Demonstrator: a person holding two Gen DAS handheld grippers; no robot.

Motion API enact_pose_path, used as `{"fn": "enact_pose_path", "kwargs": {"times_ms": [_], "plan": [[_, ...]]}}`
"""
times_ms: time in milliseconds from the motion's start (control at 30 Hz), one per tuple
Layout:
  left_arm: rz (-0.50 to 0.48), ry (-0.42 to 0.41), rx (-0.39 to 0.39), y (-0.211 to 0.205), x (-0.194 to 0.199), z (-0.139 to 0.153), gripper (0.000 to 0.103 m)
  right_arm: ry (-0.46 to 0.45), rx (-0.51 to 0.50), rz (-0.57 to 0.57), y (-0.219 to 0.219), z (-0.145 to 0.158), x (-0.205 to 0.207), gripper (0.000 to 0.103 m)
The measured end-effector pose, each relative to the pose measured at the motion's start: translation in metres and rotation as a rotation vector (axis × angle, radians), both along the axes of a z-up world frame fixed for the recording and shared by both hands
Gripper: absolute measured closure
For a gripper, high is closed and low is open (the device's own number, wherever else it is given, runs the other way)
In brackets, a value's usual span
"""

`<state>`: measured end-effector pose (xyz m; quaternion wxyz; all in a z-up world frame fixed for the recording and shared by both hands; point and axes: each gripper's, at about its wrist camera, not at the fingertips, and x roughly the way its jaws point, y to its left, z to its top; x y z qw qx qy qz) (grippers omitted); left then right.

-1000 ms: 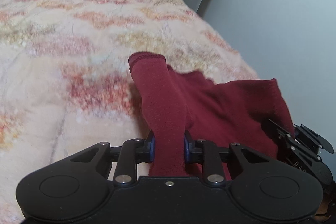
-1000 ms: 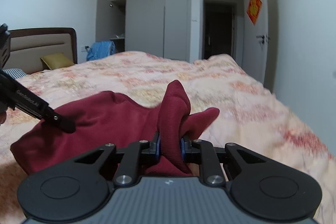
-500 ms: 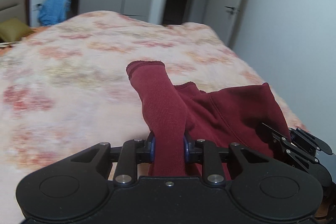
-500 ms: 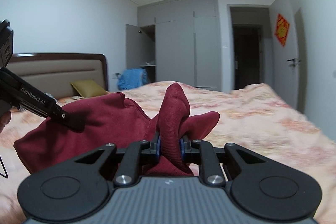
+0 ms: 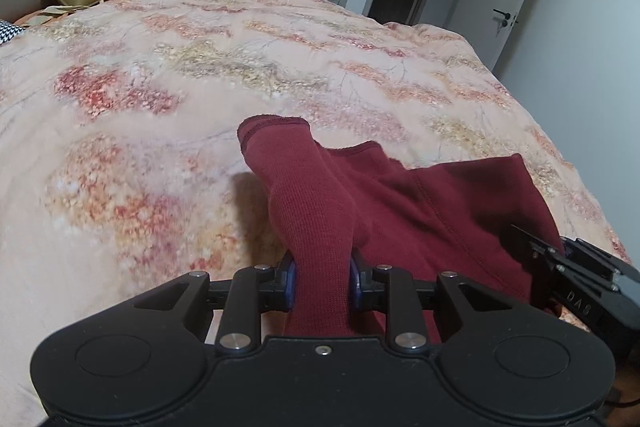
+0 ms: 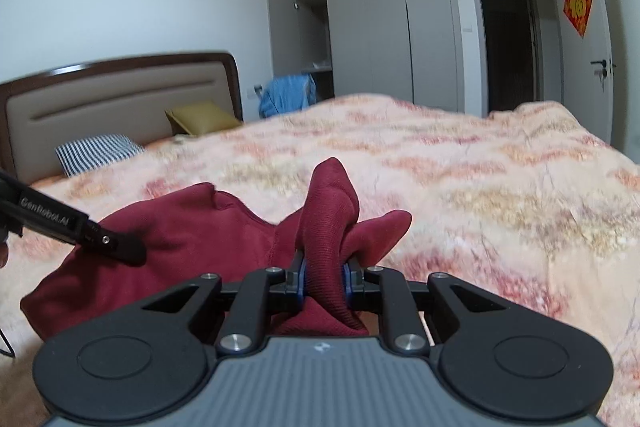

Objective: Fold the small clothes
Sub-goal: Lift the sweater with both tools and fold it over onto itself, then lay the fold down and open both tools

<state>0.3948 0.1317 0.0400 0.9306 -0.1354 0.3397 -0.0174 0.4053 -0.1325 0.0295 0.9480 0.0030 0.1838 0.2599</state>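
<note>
Over the near edge of the bed (image 5: pixel 168 75), the left gripper (image 5: pixel 322 281) tilts downward, its blue pads clamped narrowly on a ribbed band of the maroon garment (image 5: pixel 432 211); the right gripper (image 6: pixel 323 277) points closer to level, pinching another ribbed fold of the same garment (image 6: pixel 180 243); the cloth hangs slack between the two, its body draped just above the floral quilt (image 6: pixel 480 179); each gripper shows at the other camera's side edge; the hands holding them are out of view.
</note>
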Motion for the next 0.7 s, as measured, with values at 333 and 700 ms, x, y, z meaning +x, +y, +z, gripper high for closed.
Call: {"fn": "enact_pose_path", "kwargs": {"times_ms": [333, 700], "plan": [[0.022, 0.03, -0.03, 0.004, 0.001, -0.007, 0.066, 0.076, -0.005, -0.049, -0.005, -0.006, 0.013, 0.074], [0.094, 0.039, -0.091, 0.004, -0.016, 0.001, 0.018, 0.012, -0.001, -0.095, -0.01, 0.011, -0.004, 0.023]]}}
